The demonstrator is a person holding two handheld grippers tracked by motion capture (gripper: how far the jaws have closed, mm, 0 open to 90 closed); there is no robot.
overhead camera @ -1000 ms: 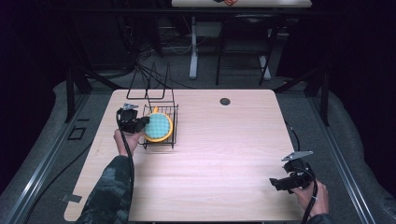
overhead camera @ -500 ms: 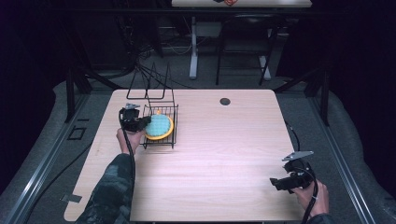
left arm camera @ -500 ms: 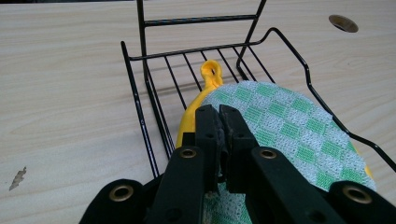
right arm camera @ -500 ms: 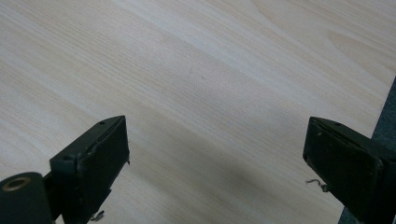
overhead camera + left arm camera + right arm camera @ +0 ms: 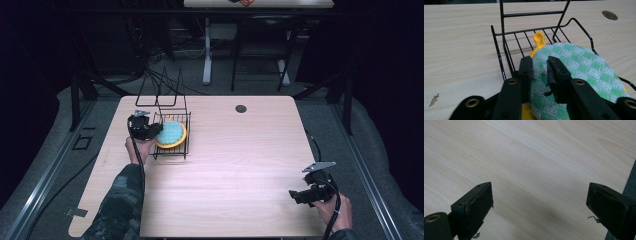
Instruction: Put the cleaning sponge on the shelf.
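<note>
Black wire rack (image 5: 172, 131) walls hem the checked cloth (image 5: 574, 62) and yellow dish (image 5: 538, 42)

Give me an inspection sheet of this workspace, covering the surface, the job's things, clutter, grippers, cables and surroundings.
Surface: light wooden table, with a dark round hole near the far edge.
Job's things: black wire rack at the table's left; a green-checked cloth lies in it on top of a yellow item.
Clutter: nothing seen.
Grippers: left gripper at the rack, its jaws just opening, the cloth's edge between them with a gap on one side; right gripper open over bare table at the near right.
Cables: one trails from each gripper; more lie on the floor behind the table.
Surroundings: dark room, grey floor, black frame legs, another table at the back.
</note>
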